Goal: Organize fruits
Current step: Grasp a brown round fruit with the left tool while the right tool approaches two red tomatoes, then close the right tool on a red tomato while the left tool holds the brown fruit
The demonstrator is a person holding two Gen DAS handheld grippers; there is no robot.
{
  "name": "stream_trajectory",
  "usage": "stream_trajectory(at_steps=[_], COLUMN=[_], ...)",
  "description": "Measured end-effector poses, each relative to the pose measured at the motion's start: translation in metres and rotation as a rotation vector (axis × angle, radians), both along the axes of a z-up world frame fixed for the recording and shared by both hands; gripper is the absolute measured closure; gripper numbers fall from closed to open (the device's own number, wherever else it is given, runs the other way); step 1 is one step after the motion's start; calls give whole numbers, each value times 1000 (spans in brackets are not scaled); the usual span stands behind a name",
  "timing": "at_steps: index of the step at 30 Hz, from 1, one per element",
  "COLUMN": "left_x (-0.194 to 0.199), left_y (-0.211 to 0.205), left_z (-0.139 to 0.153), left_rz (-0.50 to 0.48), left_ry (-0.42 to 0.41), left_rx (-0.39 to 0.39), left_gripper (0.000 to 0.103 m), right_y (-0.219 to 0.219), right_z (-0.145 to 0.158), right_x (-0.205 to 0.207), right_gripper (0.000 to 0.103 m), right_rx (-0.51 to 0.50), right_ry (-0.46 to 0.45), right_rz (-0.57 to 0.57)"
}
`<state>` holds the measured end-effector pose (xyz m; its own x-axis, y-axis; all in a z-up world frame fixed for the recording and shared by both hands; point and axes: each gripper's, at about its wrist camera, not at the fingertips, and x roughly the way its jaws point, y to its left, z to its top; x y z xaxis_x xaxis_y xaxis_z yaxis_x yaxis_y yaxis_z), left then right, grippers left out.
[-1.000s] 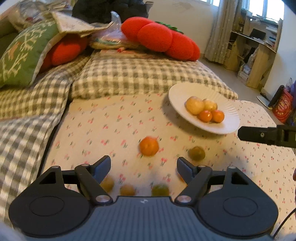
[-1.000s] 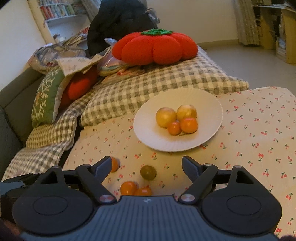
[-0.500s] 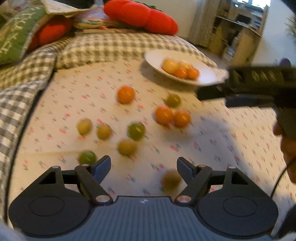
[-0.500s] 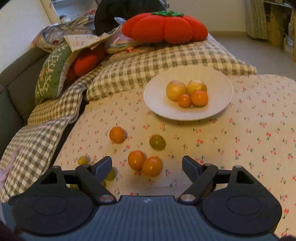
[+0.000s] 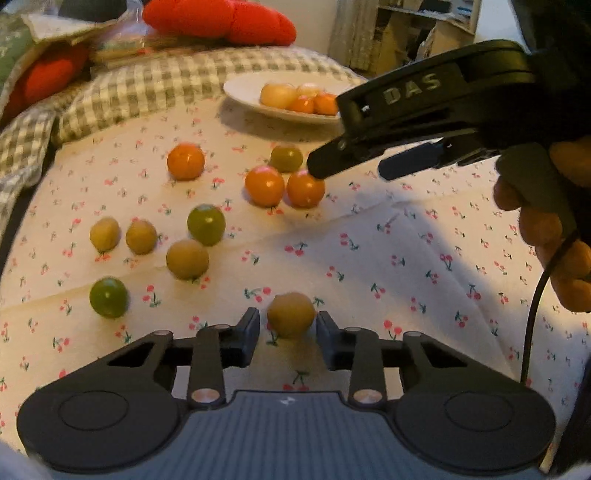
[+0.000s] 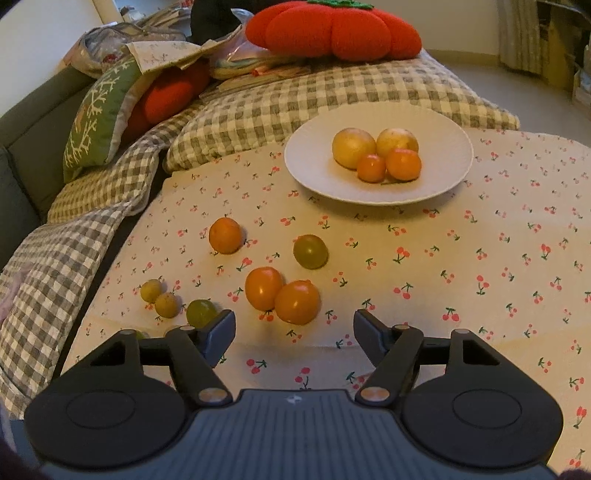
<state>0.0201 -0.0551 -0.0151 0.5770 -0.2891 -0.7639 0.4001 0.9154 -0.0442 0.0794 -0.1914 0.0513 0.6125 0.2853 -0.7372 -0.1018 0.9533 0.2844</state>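
Several small fruits lie loose on the cherry-print cloth (image 5: 388,258). My left gripper (image 5: 287,332) has its jaws narrowed around a yellow-brown fruit (image 5: 291,314), with small gaps showing on each side. My right gripper (image 6: 294,330) is open, just behind a pair of orange fruits (image 6: 297,301) that touch each other; in the left wrist view its fingertip (image 5: 321,168) hovers at the same pair (image 5: 304,188). A white plate (image 6: 443,147) holds two yellow and two orange fruits (image 6: 402,164). Green fruits (image 5: 205,224) and yellow ones (image 5: 186,258) lie to the left.
Checked pillows (image 6: 314,99) and a red tomato-shaped cushion (image 6: 332,29) lie behind the plate. A green embroidered cushion (image 6: 96,122) and a sofa arm (image 6: 22,147) are at the left. Shelves and a curtain (image 5: 388,33) stand at the back right.
My left gripper dropped and moved forward onto the yellow-brown fruit and its jaws narrowed around it. My right gripper moved down toward the pair of orange fruits, staying open.
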Motion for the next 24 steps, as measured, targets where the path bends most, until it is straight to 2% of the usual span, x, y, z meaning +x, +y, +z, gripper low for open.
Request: stream_trajectory(at_steps=[5,11,24], left_x=[1,-1,3], left_y=[1,-2,8], left_z=[1,0,5], left_rz=[0,-9,36], left_ry=[-3,-21,-27], left_rx=[-19,-7,-49], left_gripper=[81,81,81], right_y=[2,4,18], right_z=[-1,-5,-26], right_x=[0,4,30], right_gripper=[36,40,58], right_rx=[-3,-21,-68], right_ry=[-5,-6,10], right_rz=[10,18,88])
